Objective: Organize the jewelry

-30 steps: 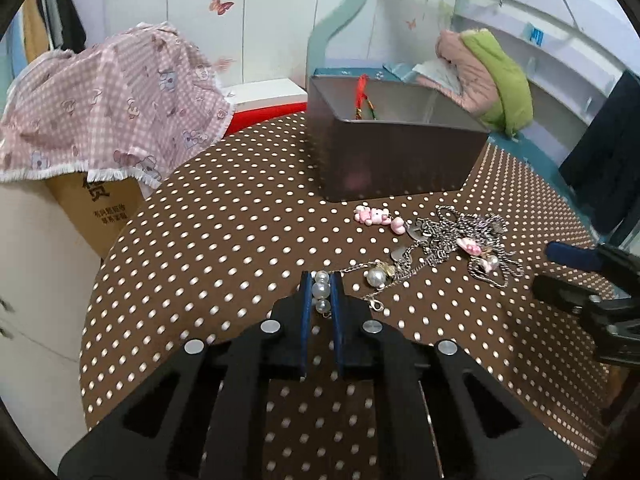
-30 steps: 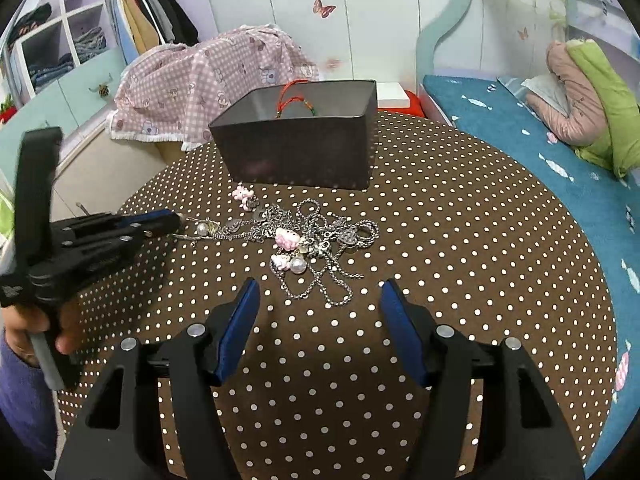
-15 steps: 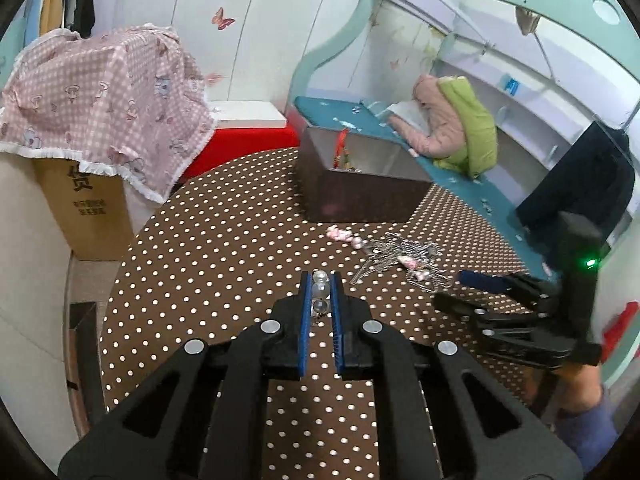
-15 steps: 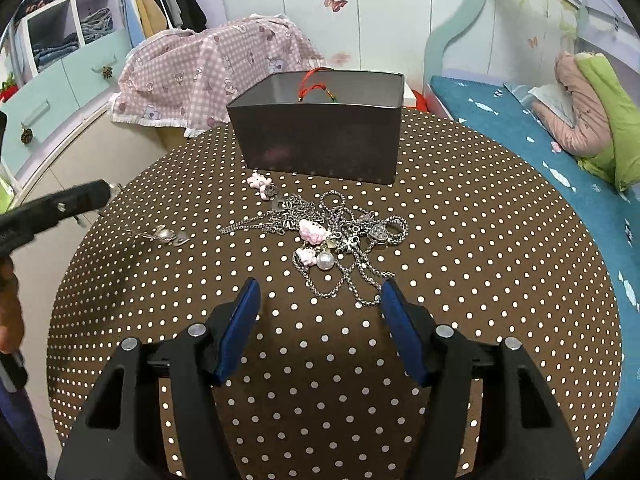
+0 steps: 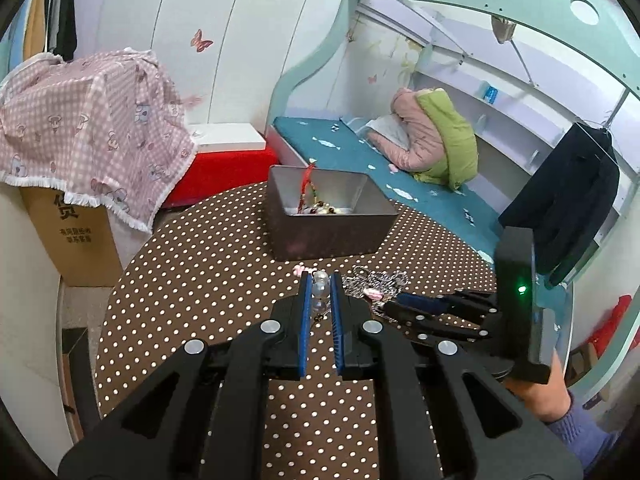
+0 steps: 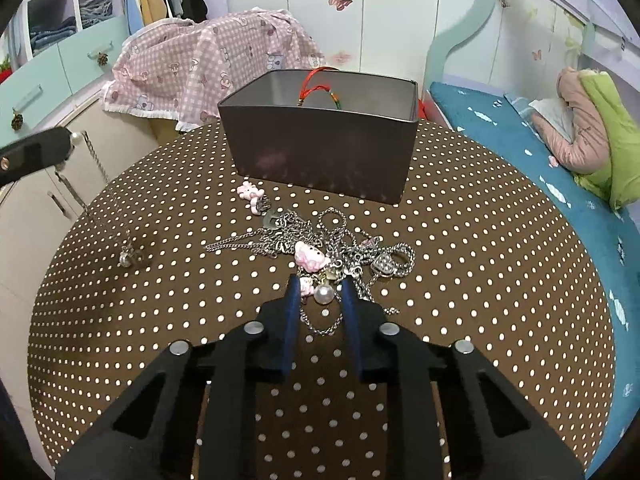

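Two tongs: I am working one in each hand over a brown dotted table (image 6: 500, 264).
Pearl chain: my left tongs (image 5: 320, 280) are pinching its pearls (image 5: 319, 288) between narrow blue pads; in the right view the chain (image 6: 96, 168) is hanging from the left tip (image 6: 52, 146) down to the table, its end (image 6: 127, 258) lying on the cloth, well apart from the pile.
Pile: a tangle of silver chains (image 6: 320, 240) with pink charms (image 6: 308, 256) and a big pearl (image 6: 323, 294) is lying mid-table, in front of the box.
Right tongs: my right tongs (image 6: 320, 284) are reaching into the pile's near edge, pads partly closed, the big pearl and a loop of chain sitting between them; I cannot tell whether they are gripping anything.
Loose charm: a pink one (image 6: 249, 191) is lying just beside the box's front wall.
Box: a dark open box (image 6: 320, 148) is standing at the far side, with a red cord (image 6: 314, 88) and beads (image 5: 320, 210) inside.
Surroundings: a pink checked cloth (image 6: 208, 64) is draping a carton behind; a blue bed (image 6: 520, 136) is lying to the right.
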A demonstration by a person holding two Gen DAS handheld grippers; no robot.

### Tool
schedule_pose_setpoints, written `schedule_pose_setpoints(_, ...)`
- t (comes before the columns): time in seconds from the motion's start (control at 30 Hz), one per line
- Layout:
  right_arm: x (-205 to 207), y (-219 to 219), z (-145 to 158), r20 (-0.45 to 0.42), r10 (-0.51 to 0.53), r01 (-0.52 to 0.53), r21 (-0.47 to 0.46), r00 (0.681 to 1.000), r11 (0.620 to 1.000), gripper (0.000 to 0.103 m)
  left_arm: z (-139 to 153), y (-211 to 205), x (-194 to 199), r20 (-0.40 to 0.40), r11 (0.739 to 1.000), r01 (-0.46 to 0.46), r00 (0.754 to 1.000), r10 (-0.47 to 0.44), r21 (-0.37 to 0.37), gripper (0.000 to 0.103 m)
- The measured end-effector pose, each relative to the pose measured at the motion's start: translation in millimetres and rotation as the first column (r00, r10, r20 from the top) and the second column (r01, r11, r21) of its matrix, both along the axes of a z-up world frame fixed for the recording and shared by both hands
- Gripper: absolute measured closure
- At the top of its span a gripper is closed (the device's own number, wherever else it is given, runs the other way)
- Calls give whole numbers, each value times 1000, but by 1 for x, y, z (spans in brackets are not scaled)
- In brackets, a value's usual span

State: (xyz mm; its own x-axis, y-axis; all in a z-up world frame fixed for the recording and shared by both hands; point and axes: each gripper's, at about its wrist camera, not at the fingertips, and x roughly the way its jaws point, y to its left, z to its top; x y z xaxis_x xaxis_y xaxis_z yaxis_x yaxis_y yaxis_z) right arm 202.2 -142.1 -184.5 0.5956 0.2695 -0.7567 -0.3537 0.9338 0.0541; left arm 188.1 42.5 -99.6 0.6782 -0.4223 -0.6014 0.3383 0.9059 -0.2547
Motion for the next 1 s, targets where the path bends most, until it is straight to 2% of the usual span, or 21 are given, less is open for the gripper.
schedule_pose_setpoints(0.2,4,0,-4,-12,-3,3,-16,1000,1000,93,2,-6,7,-3,1000,21,1000,-21,-4,94)
schedule_pose_setpoints(0.37,-4,-9,6,19,-8,8,-4,1000,1000,93,-2,-14,15,-21,999,36,999,-36,1,94)
schedule_pose_setpoints(0.7,-8,-42,72,93,-23,4,194,995,981,93,21,-38,36,-3,995,101,995,-101,-3,94)
schedule_pose_setpoints(0.87,4,-46,100,119,-16,-16,265,993,964,93,41,-53,56,9,991,134,991,-134,5,94)
schedule_pose_setpoints(1.0,26,-44,112,107,5,-39,319,994,947,93,61,-63,76,33,989,144,989,-144,15,94)
